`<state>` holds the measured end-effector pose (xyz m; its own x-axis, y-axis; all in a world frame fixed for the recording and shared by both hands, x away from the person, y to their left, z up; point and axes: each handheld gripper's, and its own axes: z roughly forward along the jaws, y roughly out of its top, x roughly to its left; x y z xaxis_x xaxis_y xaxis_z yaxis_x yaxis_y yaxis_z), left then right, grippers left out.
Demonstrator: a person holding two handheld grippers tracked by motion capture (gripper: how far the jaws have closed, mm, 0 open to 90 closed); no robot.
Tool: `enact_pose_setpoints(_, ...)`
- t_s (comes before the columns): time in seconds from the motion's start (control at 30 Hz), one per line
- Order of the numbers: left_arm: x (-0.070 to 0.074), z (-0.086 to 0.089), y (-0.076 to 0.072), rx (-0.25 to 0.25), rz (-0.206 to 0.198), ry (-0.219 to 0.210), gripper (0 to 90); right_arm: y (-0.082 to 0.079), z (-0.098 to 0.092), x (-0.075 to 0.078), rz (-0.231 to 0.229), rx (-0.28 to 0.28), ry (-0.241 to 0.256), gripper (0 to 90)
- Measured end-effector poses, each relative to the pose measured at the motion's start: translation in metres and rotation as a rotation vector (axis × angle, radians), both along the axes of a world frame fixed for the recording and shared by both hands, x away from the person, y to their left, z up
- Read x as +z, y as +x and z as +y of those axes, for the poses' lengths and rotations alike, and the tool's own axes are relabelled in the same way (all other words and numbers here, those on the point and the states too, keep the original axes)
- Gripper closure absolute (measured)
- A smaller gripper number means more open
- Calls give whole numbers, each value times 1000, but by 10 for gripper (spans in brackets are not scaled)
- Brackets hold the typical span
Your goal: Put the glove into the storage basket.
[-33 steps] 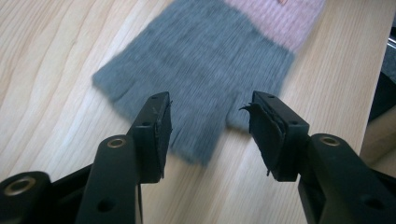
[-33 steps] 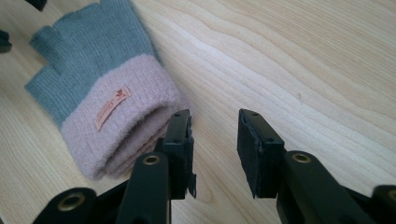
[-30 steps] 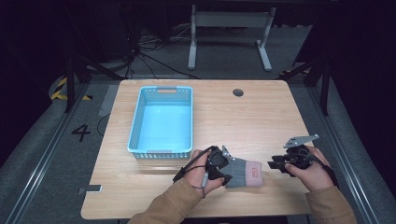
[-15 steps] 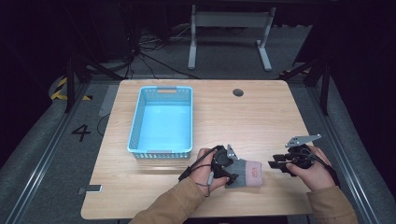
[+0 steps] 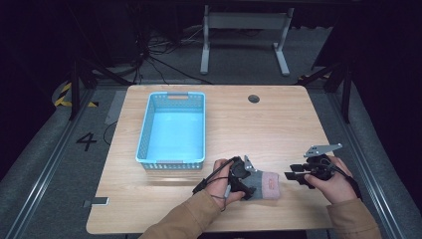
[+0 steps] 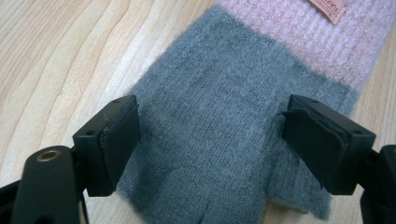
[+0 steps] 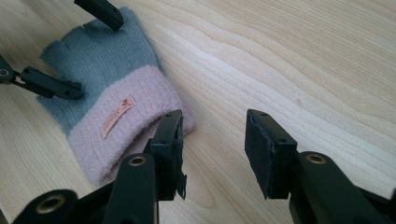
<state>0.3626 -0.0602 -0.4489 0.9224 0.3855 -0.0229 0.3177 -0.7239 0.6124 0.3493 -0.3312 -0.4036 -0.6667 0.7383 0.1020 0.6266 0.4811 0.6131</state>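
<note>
The glove (image 5: 263, 183), grey with a pink cuff, lies flat near the table's (image 5: 278, 124) front edge, well apart from the blue basket (image 5: 171, 127). My left gripper (image 6: 210, 140) stands wide open over its grey part, one jaw at each side edge, nothing pinched. My right gripper (image 7: 212, 140) is also open and empty, one jaw just beside the cuff's rim. Bare wood spreads to the right and beyond.

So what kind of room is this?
Probably a lab or test room: a bare wooden table on a taped floor with a painted number 4, loose cables, and a person working a glove with grippers.
</note>
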Motion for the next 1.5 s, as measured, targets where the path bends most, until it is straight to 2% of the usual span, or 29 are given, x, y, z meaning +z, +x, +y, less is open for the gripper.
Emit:
enact_pose_setpoints(0.13,-1,-1,-2,-3,-5,10,199,0,1,0,-1,-1,3,577)
enact_pose_setpoints(0.23,-1,-3,-4,-1,1,17,242,0,1,0,0,-3,4,577)
enact_pose_setpoints(0.37,1,-5,-6,-1,18,24,371,0,2,-1,-1,-5,2,577)
enact_pose_setpoints(0.5,3,-6,-9,-13,30,18,575,0,3,-1,-3,-1,5,577)
enact_pose_setpoints(0.67,4,-9,-15,-4,1,36,675,0,1,0,-3,-3,8,580)
enact_pose_setpoints(0.87,8,-8,-15,-8,4,33,711,0,-2,-1,-4,-10,13,586)
enact_pose_setpoints(0.97,14,-4,-15,-8,28,13,719,1,-3,0,-4,-13,15,591)
enact_pose_setpoints(1.03,18,-2,-15,-9,24,3,720,2,-3,0,-5,-17,15,591)
enact_pose_setpoints(1.1,28,5,-15,-6,30,-6,720,3,-3,1,-5,-15,21,594)
enact_pose_setpoints(1.3,52,22,-14,-7,12,-28,719,6,-2,4,-18,-14,31,602)
enact_pose_setpoints(1.37,57,27,-14,10,8,-45,719,7,-1,4,-20,-15,33,604)
enact_pose_setpoints(1.5,65,37,-10,27,7,-51,719,10,3,4,-22,-4,34,604)
